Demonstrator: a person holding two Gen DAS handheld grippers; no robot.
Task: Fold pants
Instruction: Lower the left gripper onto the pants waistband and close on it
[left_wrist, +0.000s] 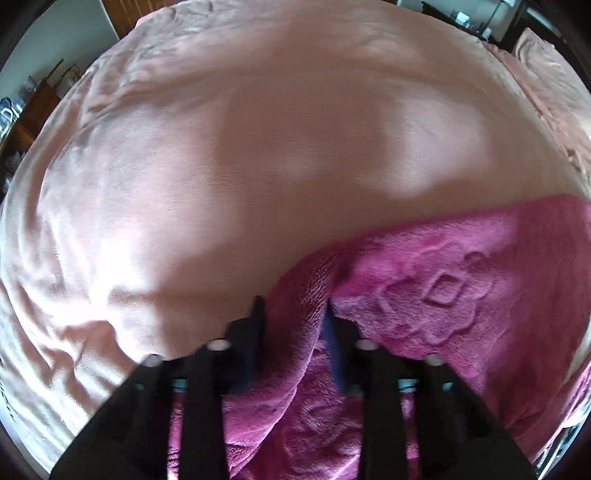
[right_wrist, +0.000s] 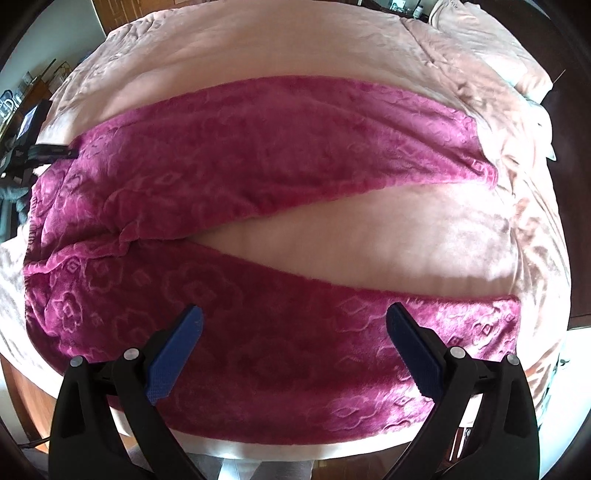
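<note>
Pants (right_wrist: 258, 177), one pair in magenta fleece embossed with flower and diamond shapes, lie flat on a bed under a pale pink bedspread (right_wrist: 369, 243). In the right wrist view the two legs run from the waist at the left of the frame out toward the right, splitting at the crotch left of centre, with a wedge of pink cover showing between them. The upper leg ends in the upper right, the lower leg in the lower right of the frame.

The right gripper (right_wrist: 294, 320) hangs over the lower leg at the bottom of the frame. Its two blue-padded fingers (right_wrist: 177, 350) stand wide apart, released, and the fleece lies unpinched below them.

At the far left edge of the same view a dark tool meets the waist end of the pants. That is the left gripper (left_wrist: 293, 306), whose own view shows it at the bottom centre of the frame. Its two black fingers (left_wrist: 255, 321) are drawn close together and clenched on a raised ridge of the magenta cloth at its edge, where the fleece meets the bedspread. The rest of that view, upper and left, is bare pink cover with soft creases.

One pillow (right_wrist: 491, 37) in the same pink lies in the upper right of the right wrist view.
</note>
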